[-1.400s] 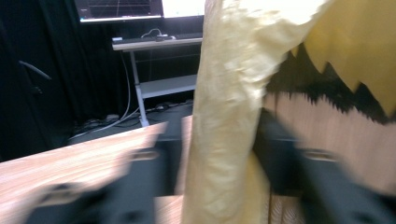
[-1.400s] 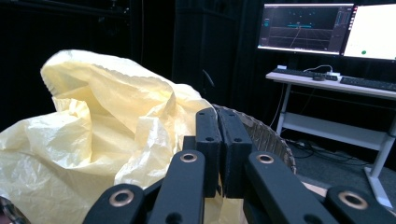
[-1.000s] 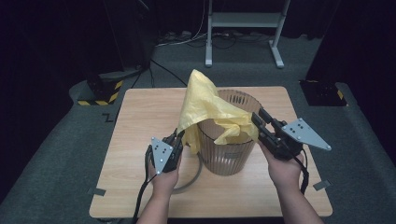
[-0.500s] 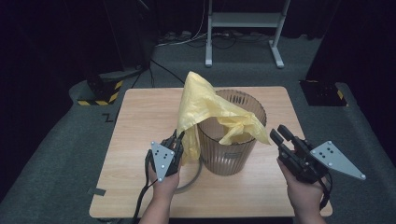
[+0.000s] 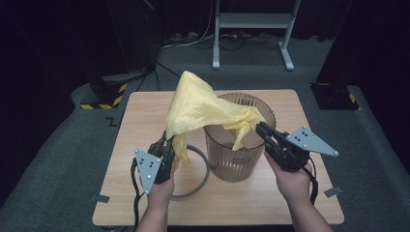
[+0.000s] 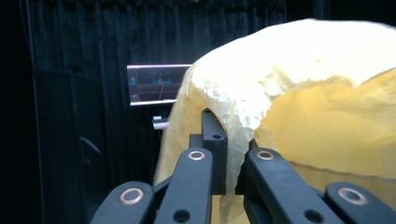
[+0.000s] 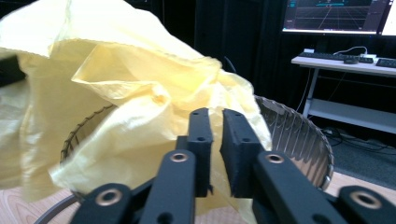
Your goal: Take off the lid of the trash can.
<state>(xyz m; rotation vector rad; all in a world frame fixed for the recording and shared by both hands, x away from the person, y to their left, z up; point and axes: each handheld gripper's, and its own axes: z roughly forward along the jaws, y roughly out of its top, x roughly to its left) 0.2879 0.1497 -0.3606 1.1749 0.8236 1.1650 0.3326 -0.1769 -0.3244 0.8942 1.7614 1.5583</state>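
A crumpled yellow plastic bag [image 5: 203, 104] is draped over the near-left rim of a ribbed translucent bin [image 5: 241, 162] that stands on the wooden table [image 5: 145, 111]. Left of the bin, my left gripper [image 5: 167, 145] is shut on the bag's hanging edge, and the film bunches between its jaws [image 6: 233, 140]. My right gripper [image 5: 260, 128] reaches the bag's other corner at the bin's near-right rim. Its jaws [image 7: 215, 121] stand a thin slit apart with the yellow bag [image 7: 140, 93] pinched there. The bin's rim [image 7: 299, 126] curves behind it.
A grey ring [image 5: 200, 181] lies flat on the table at the bin's left foot. Black-and-yellow striped gear [image 5: 104, 96] sits on the floor to the far left. A white stand [image 5: 251, 24] rises beyond the table. A lit monitor [image 6: 156, 84] glows in the dark background.
My right gripper pulled away to the right of the bin, then came back to the rim and closed on the bag's corner. The left gripper kept its hold, almost still.
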